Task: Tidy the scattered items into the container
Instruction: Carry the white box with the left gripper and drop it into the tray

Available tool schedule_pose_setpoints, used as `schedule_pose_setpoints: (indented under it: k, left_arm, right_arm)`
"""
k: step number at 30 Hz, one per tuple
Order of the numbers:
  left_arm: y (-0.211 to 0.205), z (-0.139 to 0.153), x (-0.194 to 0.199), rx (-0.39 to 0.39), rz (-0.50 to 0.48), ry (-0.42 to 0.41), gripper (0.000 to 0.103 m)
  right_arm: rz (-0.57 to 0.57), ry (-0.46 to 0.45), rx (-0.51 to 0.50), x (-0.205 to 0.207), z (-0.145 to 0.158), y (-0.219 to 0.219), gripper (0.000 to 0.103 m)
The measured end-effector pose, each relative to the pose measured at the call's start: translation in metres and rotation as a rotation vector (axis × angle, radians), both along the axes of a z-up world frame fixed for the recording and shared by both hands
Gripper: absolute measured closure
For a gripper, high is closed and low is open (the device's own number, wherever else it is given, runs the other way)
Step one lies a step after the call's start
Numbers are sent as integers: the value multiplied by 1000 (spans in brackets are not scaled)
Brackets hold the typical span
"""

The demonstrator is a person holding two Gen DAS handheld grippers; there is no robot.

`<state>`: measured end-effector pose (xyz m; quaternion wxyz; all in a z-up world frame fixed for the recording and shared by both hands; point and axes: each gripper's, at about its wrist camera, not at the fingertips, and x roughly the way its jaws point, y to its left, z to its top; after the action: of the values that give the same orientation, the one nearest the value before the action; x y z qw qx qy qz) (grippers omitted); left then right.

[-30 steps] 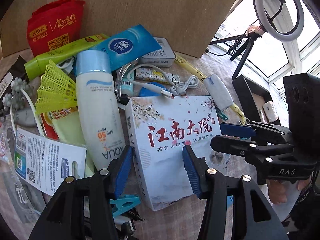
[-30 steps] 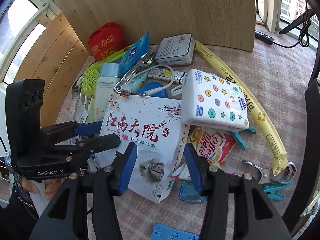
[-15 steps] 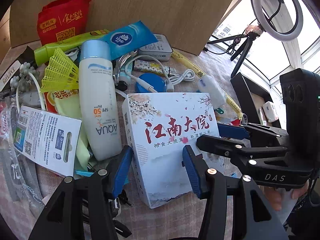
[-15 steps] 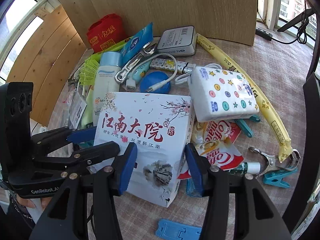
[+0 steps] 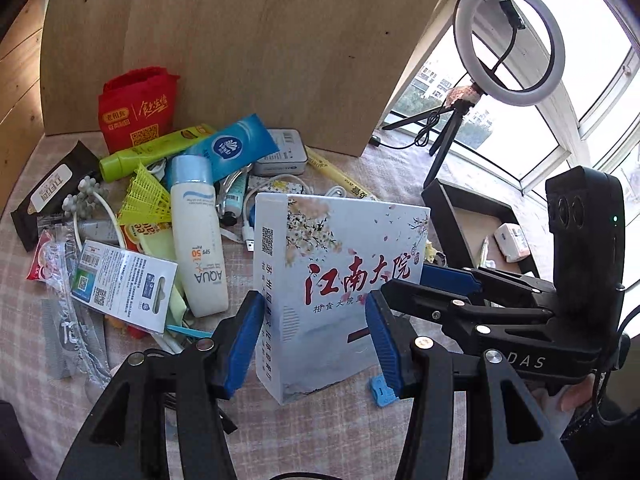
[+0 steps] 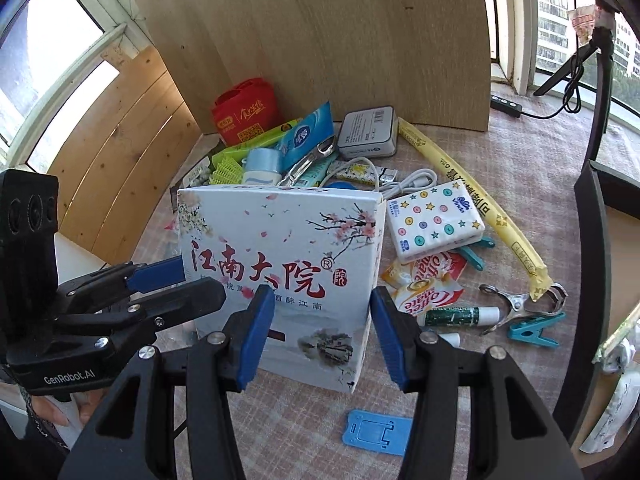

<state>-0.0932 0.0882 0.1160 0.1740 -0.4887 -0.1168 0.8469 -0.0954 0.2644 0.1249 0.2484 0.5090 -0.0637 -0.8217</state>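
Observation:
A large white box with red Chinese characters and blossoms (image 5: pixel 344 276) (image 6: pixel 280 264) is lifted and tilted upright above the checked cloth. Both grippers hold it: my left gripper (image 5: pixel 314 340) has its blue pads on either side of the box's near end, and my right gripper (image 6: pixel 322 332) clamps the same end from the other side. The left gripper also shows in the right wrist view (image 6: pixel 160 280); the right gripper shows in the left wrist view (image 5: pixel 444 284). The black-walled container (image 5: pixel 452 216) sits to the right, with a white packet (image 5: pixel 512 240) inside.
A pile lies behind the box: sunscreen bottle (image 5: pixel 198 236), blue tissue pack (image 5: pixel 232 148), red bag (image 5: pixel 136 108), green tube (image 5: pixel 156 150), metal tin (image 6: pixel 368 132), dotted tissue pack (image 6: pixel 434 220), yellow tube (image 6: pixel 476 208), coffee sachets (image 6: pixel 428 284), clips (image 6: pixel 532 328), blue phone stand (image 6: pixel 376 432). A wooden board stands behind; a ring light (image 5: pixel 508 36) stands at right.
The box has been raised off the pile and tipped upright between both grippers. Both cameras have pulled up and back, so the pile looks smaller and the container has come into view.

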Motion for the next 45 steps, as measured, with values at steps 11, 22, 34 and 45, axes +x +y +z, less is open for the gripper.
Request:
schedule_pose_setpoints:
  k: [11,22,34,45]
  left_arm:
    - [100,29,-10,22,-182,58,54]
    - [224,36,1,55,-383,57,54]
    - [336,52,19,-9,-513,104,50]
    - [309,48,14,14,-470,73,50]
  right_arm:
    - [-195,89,-8,18,42,102,53]
    - [-436,94,15,61,49,223,53]
    - [-706,108,18,99,61,342,53]
    - [-701,102,21,101,59,343,53]
